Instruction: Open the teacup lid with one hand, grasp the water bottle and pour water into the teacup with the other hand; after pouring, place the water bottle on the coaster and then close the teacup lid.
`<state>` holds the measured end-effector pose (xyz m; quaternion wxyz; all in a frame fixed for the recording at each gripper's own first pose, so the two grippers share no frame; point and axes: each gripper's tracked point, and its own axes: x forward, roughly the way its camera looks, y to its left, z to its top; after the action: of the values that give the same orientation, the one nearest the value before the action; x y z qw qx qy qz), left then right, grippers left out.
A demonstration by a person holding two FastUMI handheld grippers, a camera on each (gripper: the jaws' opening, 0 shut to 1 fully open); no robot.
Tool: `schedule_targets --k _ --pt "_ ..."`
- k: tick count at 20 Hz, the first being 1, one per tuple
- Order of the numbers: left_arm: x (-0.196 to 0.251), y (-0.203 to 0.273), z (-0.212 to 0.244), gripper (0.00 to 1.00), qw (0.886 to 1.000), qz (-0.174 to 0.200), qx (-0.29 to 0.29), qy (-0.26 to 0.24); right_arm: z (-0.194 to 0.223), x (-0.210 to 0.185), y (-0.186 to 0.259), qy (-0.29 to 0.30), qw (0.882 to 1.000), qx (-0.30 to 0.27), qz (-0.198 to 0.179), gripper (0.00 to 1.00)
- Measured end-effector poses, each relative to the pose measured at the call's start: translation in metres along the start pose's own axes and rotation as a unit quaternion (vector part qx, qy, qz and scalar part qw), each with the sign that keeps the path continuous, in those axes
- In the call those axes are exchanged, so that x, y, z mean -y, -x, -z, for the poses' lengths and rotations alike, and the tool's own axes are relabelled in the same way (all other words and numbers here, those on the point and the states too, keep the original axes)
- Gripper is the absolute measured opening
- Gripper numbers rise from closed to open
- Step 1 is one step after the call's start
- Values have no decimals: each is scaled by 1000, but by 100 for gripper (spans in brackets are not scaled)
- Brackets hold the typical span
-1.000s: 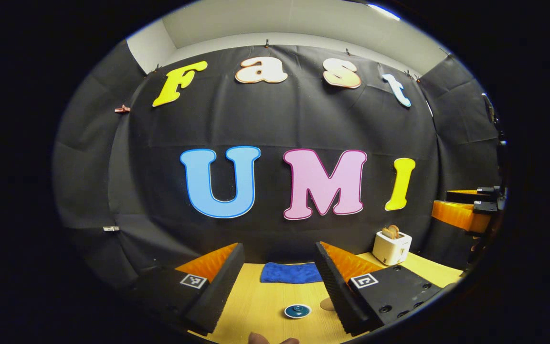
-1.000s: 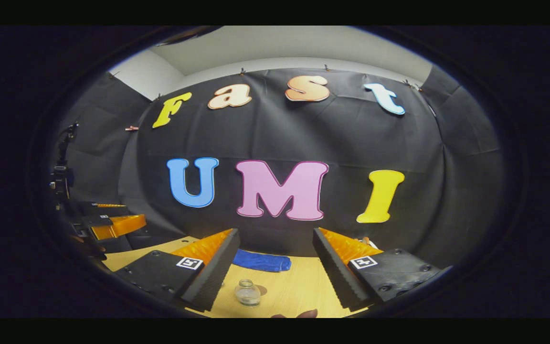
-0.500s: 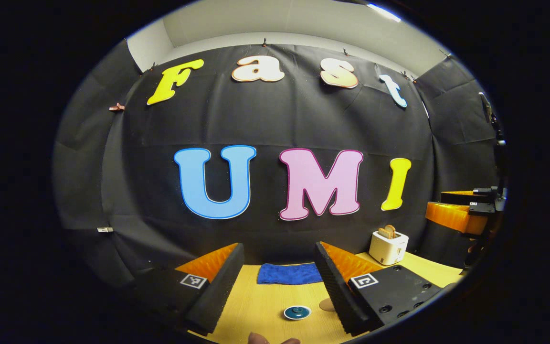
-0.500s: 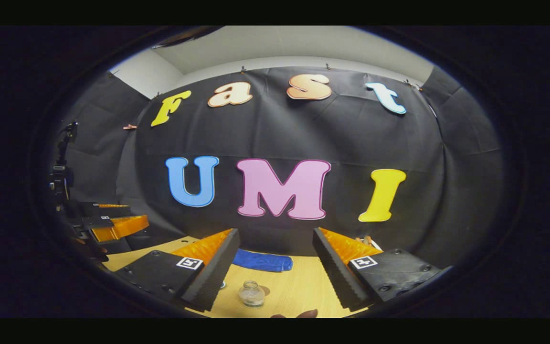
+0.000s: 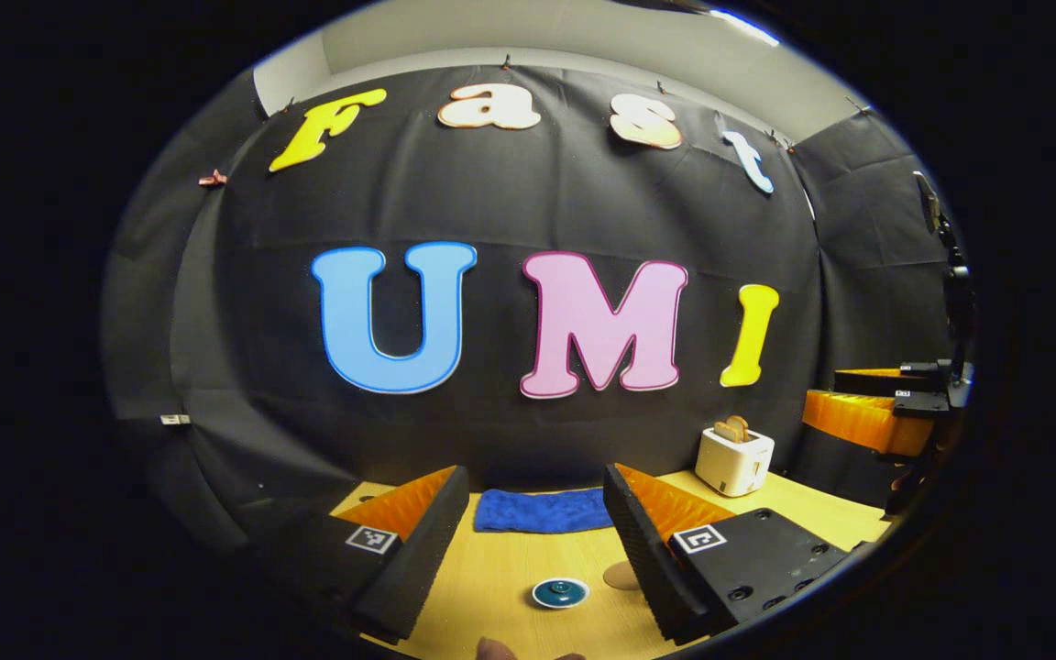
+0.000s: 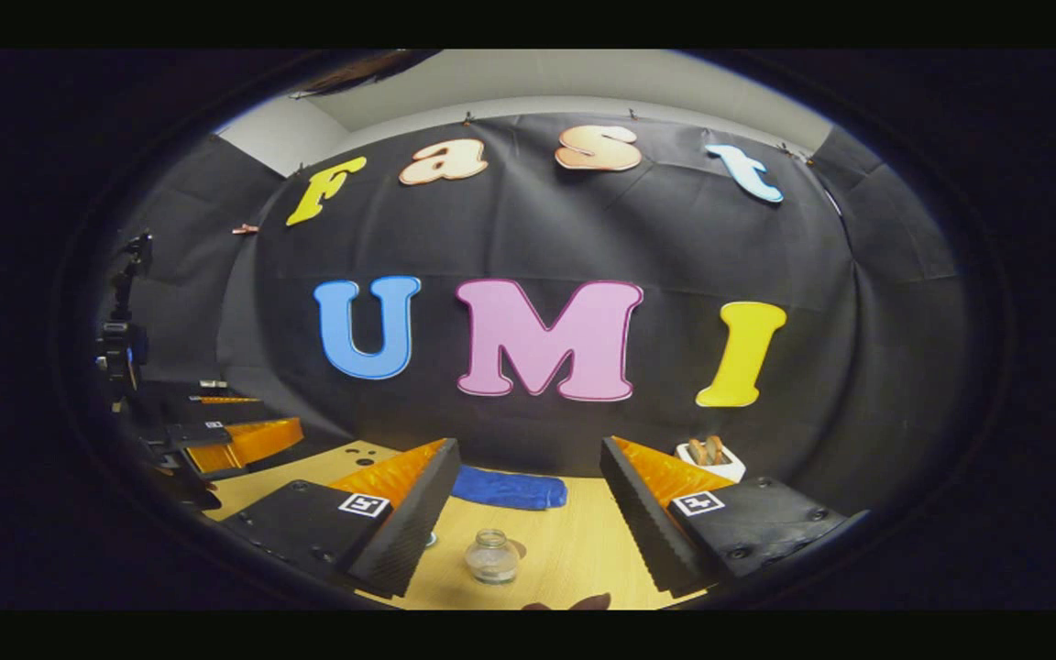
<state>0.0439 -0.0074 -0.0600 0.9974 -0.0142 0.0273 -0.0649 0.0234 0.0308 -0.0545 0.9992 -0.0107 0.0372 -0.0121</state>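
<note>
Left gripper (image 5: 535,513), jaws apart, has the lidded teacup (image 5: 560,592) ahead, slightly right of centre (untouched). Right gripper (image 6: 528,504), jaws apart, faces the upright water bottle (image 6: 491,556).

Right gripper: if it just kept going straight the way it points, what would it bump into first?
Probably the small glass water bottle, which stands on the table between the open right gripper fingers, just ahead. Beyond it lies a blue cloth. Depth is hard to judge.
</note>
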Motion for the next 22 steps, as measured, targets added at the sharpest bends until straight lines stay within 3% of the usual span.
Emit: schedule_targets --k 13,16,18,22 --pt "28 -79 203 90 998 26 -50 -27 147 -8 -5 4 998 -56 -25 97" --pt "25 -91 240 82 997 14 -64 -38 177 -10 -5 -10 997 -77 -23 96" --pt "27 -96 255 67 997 17 -72 -32 190 -10 -4 -10 996 -87 -18 97" --pt "31 -105 274 63 995 28 -89 -29 217 -12 0 -11 994 -105 -18 96"
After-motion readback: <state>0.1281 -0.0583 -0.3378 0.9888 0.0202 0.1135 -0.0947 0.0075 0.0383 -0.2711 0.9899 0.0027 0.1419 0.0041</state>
